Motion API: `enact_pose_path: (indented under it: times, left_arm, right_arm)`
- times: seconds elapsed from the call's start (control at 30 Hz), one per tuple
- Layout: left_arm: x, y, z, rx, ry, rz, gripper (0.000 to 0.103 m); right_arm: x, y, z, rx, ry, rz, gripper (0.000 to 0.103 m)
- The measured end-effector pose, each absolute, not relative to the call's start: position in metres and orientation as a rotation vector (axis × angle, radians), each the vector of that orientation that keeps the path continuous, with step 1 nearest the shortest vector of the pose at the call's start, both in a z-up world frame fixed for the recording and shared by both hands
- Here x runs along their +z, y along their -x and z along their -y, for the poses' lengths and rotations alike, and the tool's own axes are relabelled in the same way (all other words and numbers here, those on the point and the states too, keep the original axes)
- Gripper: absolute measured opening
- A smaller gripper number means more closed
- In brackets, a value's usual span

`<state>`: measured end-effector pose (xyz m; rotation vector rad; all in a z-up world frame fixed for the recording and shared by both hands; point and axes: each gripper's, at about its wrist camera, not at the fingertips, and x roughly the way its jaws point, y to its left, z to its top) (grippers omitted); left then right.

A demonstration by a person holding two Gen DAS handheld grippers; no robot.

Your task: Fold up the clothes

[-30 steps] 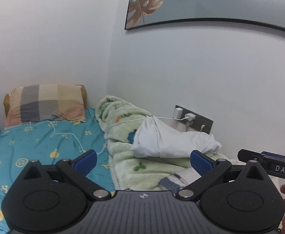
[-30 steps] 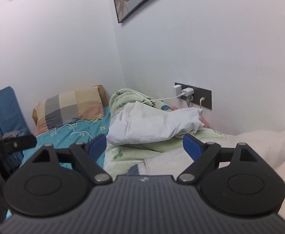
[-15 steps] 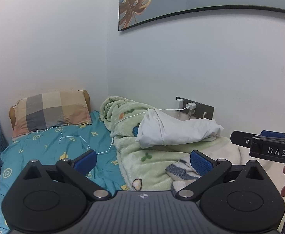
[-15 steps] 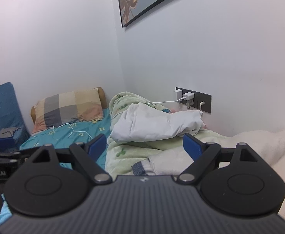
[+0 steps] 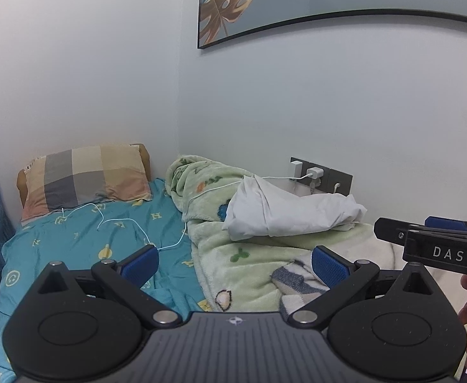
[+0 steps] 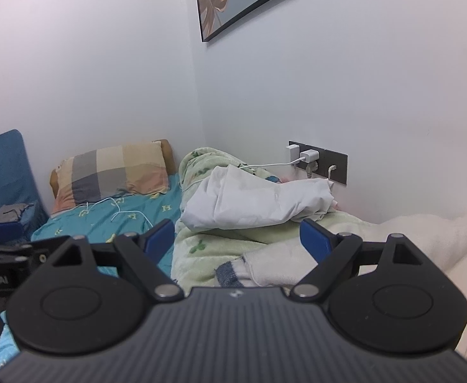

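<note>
A crumpled white garment (image 5: 291,210) (image 6: 259,201) lies on a light green fleece blanket (image 5: 233,249) (image 6: 208,239) along the wall side of the bed. A cream cloth with blue-grey stripes (image 5: 297,282) (image 6: 265,266) lies nearer, just beyond both grippers. My left gripper (image 5: 235,263) is open and empty, held above the bed. My right gripper (image 6: 236,236) is open and empty, to the right of the left one; it shows from the side in the left wrist view (image 5: 431,239).
The bed has a teal patterned sheet (image 5: 89,239) and a checked pillow (image 5: 86,175) at the head. A white charging cable (image 5: 121,223) runs across the sheet from a wall socket (image 5: 319,175). A blue chair (image 6: 3,172) stands at the left. A framed picture (image 5: 297,3) hangs above.
Both grippers have drawn back and risen, so the bed looks lower and farther. Both jaws stayed open and empty.
</note>
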<state>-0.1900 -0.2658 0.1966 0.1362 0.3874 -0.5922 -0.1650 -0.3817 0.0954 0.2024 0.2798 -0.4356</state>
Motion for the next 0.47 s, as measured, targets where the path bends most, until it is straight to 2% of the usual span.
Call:
enact_pose_path:
  times: [0.47]
  left_arm:
    - [0.195,0.1873,0.2561,-0.594,-0.114,-0.404,0.103]
  right_arm:
    - [0.0911,0.1632,0.3778,-0.433,-0.217,-0.295,0.087]
